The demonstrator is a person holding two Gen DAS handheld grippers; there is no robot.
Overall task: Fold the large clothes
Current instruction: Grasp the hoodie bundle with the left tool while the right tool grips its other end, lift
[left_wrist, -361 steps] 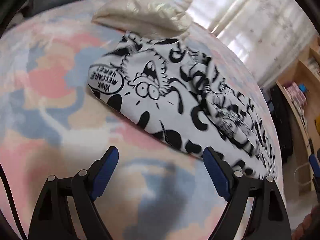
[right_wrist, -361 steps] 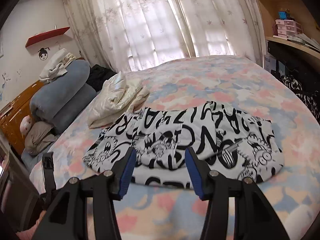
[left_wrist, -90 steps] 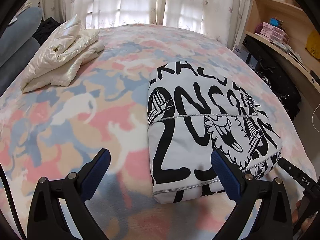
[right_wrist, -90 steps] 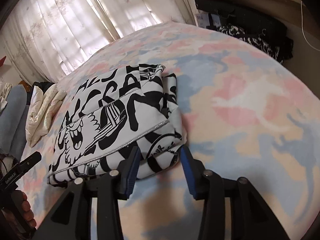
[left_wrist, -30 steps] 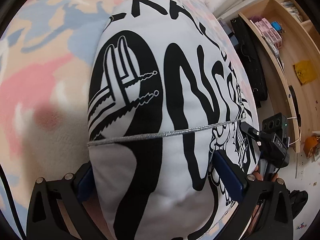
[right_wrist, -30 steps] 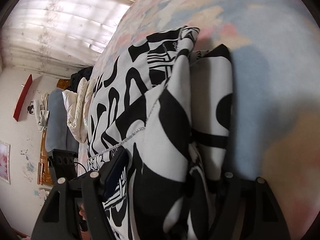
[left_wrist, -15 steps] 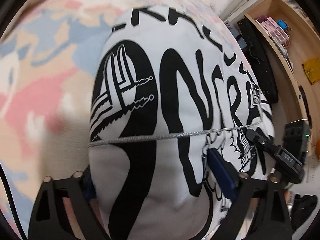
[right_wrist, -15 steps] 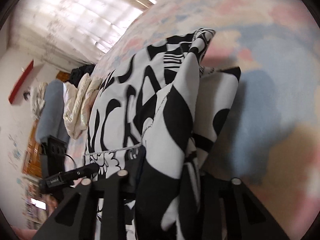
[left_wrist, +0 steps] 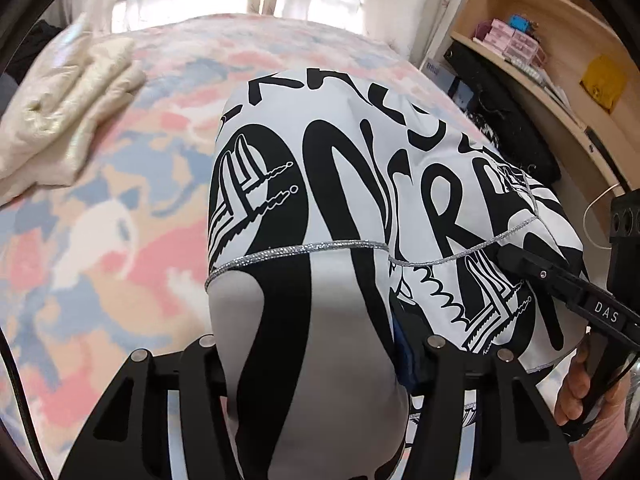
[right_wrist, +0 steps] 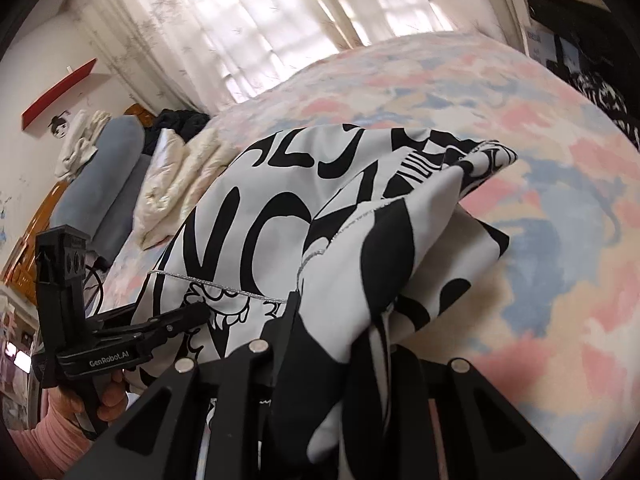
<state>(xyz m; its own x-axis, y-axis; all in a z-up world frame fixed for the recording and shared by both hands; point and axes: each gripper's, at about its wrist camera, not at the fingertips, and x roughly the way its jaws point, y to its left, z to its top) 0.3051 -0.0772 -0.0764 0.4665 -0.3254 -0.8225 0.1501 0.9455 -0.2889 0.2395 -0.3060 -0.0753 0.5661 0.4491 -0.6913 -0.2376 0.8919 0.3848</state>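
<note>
Folding is midway: your black-and-white printed garment [left_wrist: 320,184] lies already doubled on the pastel bed [left_wrist: 100,240], its near edge raised off the bedspread. Your left gripper [left_wrist: 308,344] and right gripper [right_wrist: 324,344] each hold a near corner, jaws closing on bunched cloth. A cream jacket [left_wrist: 60,108] sits beyond the garment, toward the curtains. Next, you likely carry this near edge evenly toward the garment's far edge.

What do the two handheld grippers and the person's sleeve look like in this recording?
Both are matte black frames with cut-out triangular arms and silver screw heads. The left gripper has blue finger pads and a thin black cable along its side. The right gripper looks alike; the right-wrist view shows "GenRobot.AI" on the left one's handle, the left-wrist view "DAS" on the right's. The sleeve is pink.
</note>
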